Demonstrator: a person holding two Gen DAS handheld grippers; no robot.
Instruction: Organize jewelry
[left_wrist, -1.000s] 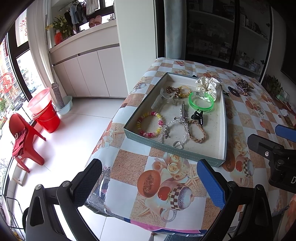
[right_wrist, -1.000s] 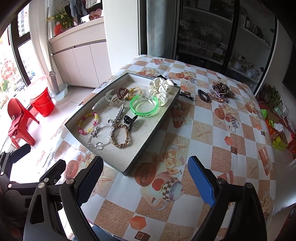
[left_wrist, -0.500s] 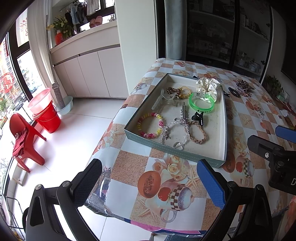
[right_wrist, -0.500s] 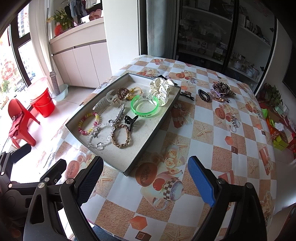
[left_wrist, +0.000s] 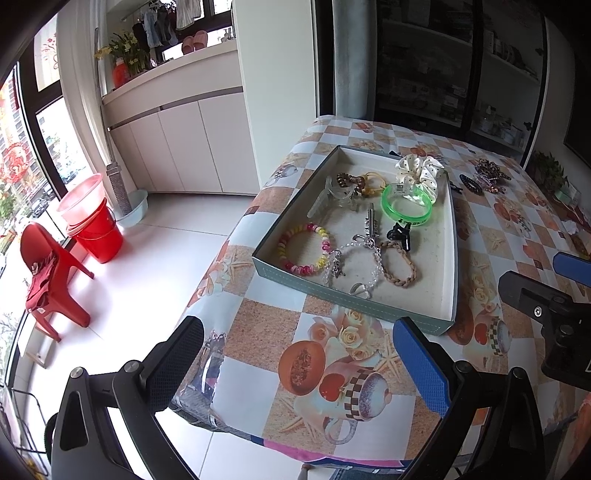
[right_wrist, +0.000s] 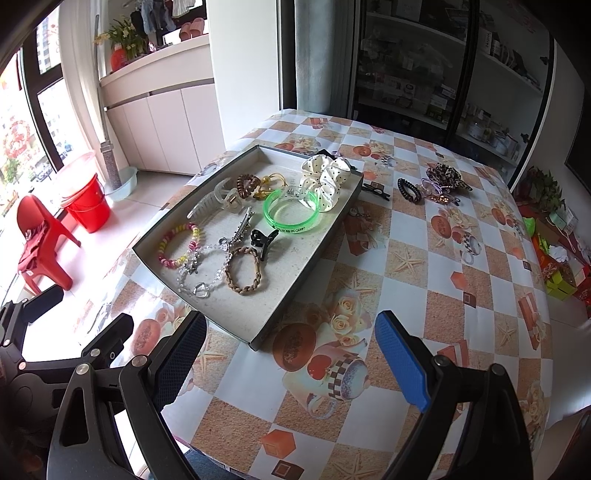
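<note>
Left wrist: my left gripper fingers spread, empty, above the desk edge. Tray ahead holds the jewelry; green bangle stiff, light, take it across the rim. Print on it unreadable here

Right wrist: right gripper fingers spread, empty. Bangle reads roughly "OK...(APP)". Loose coil tie and leopard scrunchie outside the tray: soft, springy, pinch one strand

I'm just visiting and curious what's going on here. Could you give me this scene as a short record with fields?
surface: table with patterned cloth
container: open tray
in tray: green bangle, white scrunchie, braided bracelet, beaded bracelet
outside tray: black coil tie, leopard scrunchie
left hand-held gripper: open, empty
right hand-held gripper: open, empty
</note>
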